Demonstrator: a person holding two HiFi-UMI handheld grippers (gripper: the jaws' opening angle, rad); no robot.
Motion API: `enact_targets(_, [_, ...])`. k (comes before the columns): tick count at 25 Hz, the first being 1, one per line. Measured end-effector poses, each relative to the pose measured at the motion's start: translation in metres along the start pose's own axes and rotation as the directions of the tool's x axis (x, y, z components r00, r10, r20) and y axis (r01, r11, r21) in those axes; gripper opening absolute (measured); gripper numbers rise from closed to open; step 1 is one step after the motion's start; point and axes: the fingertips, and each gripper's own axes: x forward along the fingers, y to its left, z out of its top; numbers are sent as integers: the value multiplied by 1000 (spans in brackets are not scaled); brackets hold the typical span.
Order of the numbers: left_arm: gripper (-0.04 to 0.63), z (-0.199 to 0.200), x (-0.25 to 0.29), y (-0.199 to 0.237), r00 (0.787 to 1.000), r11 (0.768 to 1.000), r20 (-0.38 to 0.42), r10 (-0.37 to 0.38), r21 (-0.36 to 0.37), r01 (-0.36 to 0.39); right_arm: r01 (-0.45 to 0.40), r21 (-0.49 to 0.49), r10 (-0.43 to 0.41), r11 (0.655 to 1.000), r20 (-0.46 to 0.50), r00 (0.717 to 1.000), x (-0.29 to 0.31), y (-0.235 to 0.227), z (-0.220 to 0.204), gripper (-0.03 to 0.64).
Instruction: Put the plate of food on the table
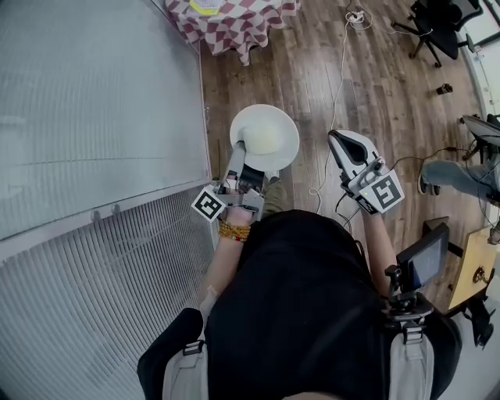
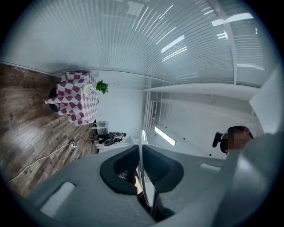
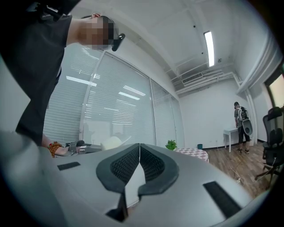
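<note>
Carrying is the step in hand, by my reading: the left gripper (image 1: 244, 173) has its fingers (image 2: 122, 167) clamped on the near rim of the white plate (image 1: 266, 139), which hangs over the wooden floor at the centre of the head view. A pale mound of food (image 1: 264, 141) sits on it. The bench (image 1: 234, 17) with the checked cloth lies well apart from the plate, at the upper edge of that frame. The right gripper (image 1: 341, 142) carries nothing; its fingers (image 3: 126, 165) meet tip to tip.

Next, the plate needs to travel toward the bench and stay level so the mound does not slide, then come down onto a bare part of the cloth before the fingers part. A white cable (image 1: 336, 86) trails across the floor just beside the route and could catch a foot.

Only a corner of the bench shows in the head view, so its free space cannot be judged. From the left gripper view the plate appears edge-on as a thin line, hiding the food. What the food actually is cannot be told.
</note>
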Motion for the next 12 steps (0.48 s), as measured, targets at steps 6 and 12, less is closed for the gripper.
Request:
enact_targets(6, [21, 56, 66, 24, 999, 999, -40, -34, -22, 33, -11, -8, 11, 1000, 6, 1000, 85, -36, 10, 12])
enact_targets(12, [21, 69, 81, 24, 999, 999, -21, -37, -18, 37, -20, 0, 20, 1000, 19, 1000, 98, -47, 15, 12])
